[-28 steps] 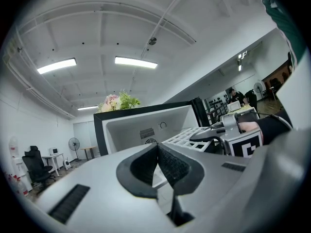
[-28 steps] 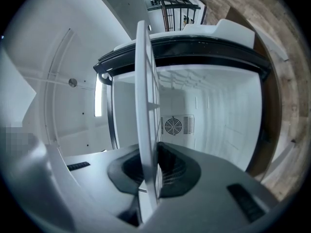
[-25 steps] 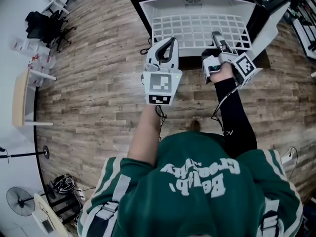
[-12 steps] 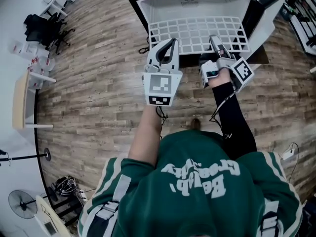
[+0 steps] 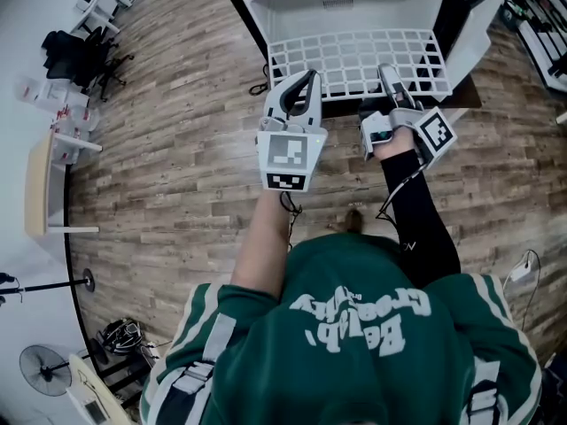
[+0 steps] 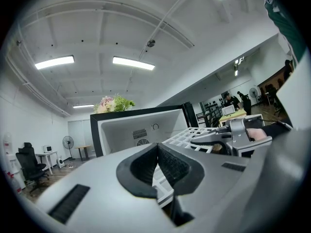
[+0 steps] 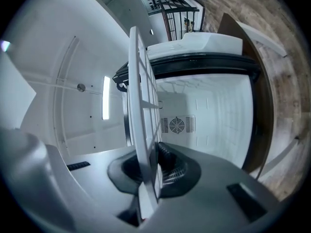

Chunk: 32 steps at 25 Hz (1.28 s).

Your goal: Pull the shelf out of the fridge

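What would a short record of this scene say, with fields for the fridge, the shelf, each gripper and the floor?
fridge: door open, white inside, round vent on the back wall
shelf: white grid, lying flat, front edge at the opening
right gripper: jaws shut on the shelf's front edge
left gripper: jaws together with nothing between them, near the shelf's front left corner
floor: wood planks
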Each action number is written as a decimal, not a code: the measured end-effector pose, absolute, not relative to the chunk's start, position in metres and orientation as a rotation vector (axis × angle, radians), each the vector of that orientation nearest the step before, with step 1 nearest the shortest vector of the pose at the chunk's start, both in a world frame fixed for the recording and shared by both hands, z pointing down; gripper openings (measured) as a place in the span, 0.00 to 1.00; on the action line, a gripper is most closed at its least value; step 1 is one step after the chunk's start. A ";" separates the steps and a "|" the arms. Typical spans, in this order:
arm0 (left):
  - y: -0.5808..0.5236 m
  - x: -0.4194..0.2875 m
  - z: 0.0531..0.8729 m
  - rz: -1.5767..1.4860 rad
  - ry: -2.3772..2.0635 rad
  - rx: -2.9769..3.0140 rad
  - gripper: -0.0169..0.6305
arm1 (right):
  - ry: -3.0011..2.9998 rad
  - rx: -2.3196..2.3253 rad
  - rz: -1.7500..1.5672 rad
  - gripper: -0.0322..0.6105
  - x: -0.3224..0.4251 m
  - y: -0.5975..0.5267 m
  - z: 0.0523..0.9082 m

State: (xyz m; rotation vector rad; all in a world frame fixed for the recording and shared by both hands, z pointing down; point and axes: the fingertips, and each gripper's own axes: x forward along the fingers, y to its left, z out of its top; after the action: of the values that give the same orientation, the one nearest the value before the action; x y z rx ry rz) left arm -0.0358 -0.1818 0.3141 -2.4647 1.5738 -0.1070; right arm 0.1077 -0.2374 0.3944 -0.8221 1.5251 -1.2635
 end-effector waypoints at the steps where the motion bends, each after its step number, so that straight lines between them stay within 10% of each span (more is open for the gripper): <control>1: -0.181 -0.036 0.315 -0.108 1.574 -2.467 0.05 | 1.533 -0.834 -1.248 0.11 0.109 -0.236 0.394; 32: -0.199 -0.030 0.316 -0.088 1.559 -2.485 0.05 | 2.309 -1.467 -0.550 0.11 0.101 -0.231 0.359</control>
State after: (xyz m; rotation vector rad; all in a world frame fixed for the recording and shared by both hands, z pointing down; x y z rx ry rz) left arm -0.0298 -0.1993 0.3156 -2.4850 1.5593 -0.0884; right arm 0.1009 -0.2306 0.3588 -1.4668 2.3090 -0.5505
